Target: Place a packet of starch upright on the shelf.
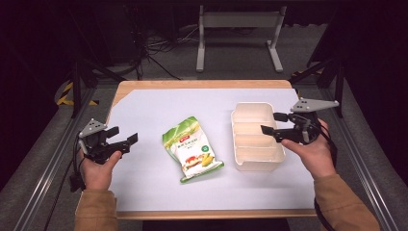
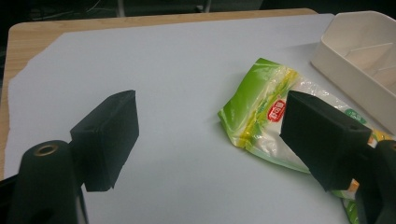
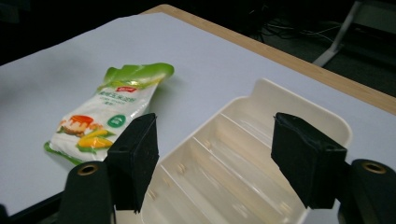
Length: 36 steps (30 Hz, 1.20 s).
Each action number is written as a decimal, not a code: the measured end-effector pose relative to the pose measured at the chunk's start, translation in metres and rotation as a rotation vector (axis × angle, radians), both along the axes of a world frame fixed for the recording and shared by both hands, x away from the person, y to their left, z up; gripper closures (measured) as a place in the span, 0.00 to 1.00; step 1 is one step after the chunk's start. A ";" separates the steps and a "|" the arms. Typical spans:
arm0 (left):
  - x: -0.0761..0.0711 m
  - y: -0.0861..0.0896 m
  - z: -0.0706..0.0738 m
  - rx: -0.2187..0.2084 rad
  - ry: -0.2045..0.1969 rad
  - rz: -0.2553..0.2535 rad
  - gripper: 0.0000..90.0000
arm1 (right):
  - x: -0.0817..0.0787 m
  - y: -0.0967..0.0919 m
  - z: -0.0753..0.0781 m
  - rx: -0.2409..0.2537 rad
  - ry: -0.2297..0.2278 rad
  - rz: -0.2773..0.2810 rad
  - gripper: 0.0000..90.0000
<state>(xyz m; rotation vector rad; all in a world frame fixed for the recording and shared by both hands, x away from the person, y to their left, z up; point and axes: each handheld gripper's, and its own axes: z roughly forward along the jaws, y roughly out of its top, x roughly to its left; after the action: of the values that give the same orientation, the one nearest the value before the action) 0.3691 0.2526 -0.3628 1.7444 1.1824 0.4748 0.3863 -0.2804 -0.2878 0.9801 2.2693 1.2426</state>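
Two sleeved forearms come in at the near edge of the high view, each hand gripping a claw over the white sheet (image 1: 144,187) that covers the wooden table (image 1: 192,84). On the person's left, the left hand (image 1: 98,171) holds the left gripper (image 1: 126,139) low above bare sheet, its jaws spread wide with nothing between them. Ahead of that claw and off to its right lies the green and white snack bag (image 1: 192,148), flat on the sheet and turned at a slant; in the left gripper view the bag (image 2: 261,112) shows just past the right-hand jaw, which covers part of it, and whether that jaw touches it I cannot tell. On the other side, the right hand (image 1: 315,154) holds the right gripper (image 1: 274,123) over the right rim of the cream divided tray (image 1: 240,139), jaws spread apart and empty. In the right gripper view the tray (image 3: 299,100) sits directly under and ahead of the claw, its ribs dividing it into long bare compartments, and the bag (image 3: 112,112) lies beyond the left-hand jaw, near the tray but apart from it.
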 end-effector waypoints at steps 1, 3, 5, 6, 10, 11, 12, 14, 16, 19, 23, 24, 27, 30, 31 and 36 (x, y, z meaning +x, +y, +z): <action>0.000 0.000 0.000 0.000 0.000 0.000 0.22 | 0.000 0.000 0.000 0.000 0.000 0.000 0.34; -0.002 0.002 0.000 0.008 0.001 0.004 0.22 | 0.009 0.012 0.002 -0.006 0.015 0.027 0.34; -0.004 0.005 0.000 0.004 0.004 0.010 0.22 | 0.018 0.025 0.004 -0.008 0.031 0.046 0.34; -0.004 0.006 0.000 0.005 0.003 0.012 0.22 | 0.022 0.031 0.004 -0.007 0.036 0.053 0.34; -0.010 0.011 -0.001 0.001 0.007 0.022 0.22 | 0.036 0.051 0.004 0.012 0.079 0.076 0.34; -0.011 0.012 -0.001 0.003 0.008 0.022 0.22 | 0.040 0.057 0.003 0.012 0.086 0.080 0.34; -0.014 0.013 -0.002 0.004 0.010 0.024 0.22 | 0.042 0.062 0.002 0.007 0.089 0.085 0.34; -0.021 0.017 -0.002 0.013 0.012 0.031 0.22 | 0.050 0.076 -0.001 -0.007 0.102 0.101 0.33; -0.027 0.022 -0.003 0.015 0.014 0.040 0.21 | 0.056 0.087 -0.003 -0.013 0.105 0.116 0.33; -0.034 0.028 -0.004 0.013 0.017 0.059 0.21 | 0.067 0.108 -0.007 -0.026 0.103 0.135 0.33; -0.044 0.038 -0.004 0.009 0.023 0.081 0.21 | 0.079 0.128 -0.014 -0.034 0.118 0.152 0.33; -0.046 0.040 -0.004 0.008 0.023 0.086 0.21 | 0.082 0.132 -0.016 -0.036 0.121 0.156 0.33; -0.050 0.045 -0.005 0.006 0.026 0.096 0.21 | 0.089 0.144 -0.020 -0.036 0.131 0.161 0.34; -0.052 0.047 -0.006 0.002 0.029 0.104 0.21 | 0.094 0.149 -0.022 -0.033 0.137 0.165 0.34; -0.052 0.048 -0.006 0.001 0.029 0.103 0.21 | 0.098 0.156 -0.025 -0.028 0.145 0.159 0.34; -0.051 0.048 -0.007 -0.008 0.038 0.100 0.21 | 0.105 0.168 -0.030 -0.047 0.149 0.158 0.34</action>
<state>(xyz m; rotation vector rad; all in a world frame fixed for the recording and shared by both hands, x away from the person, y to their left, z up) 0.3177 0.3008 -0.3701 1.6999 1.3019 0.4978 0.4917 -0.1124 -0.3178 0.9198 2.5218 1.2087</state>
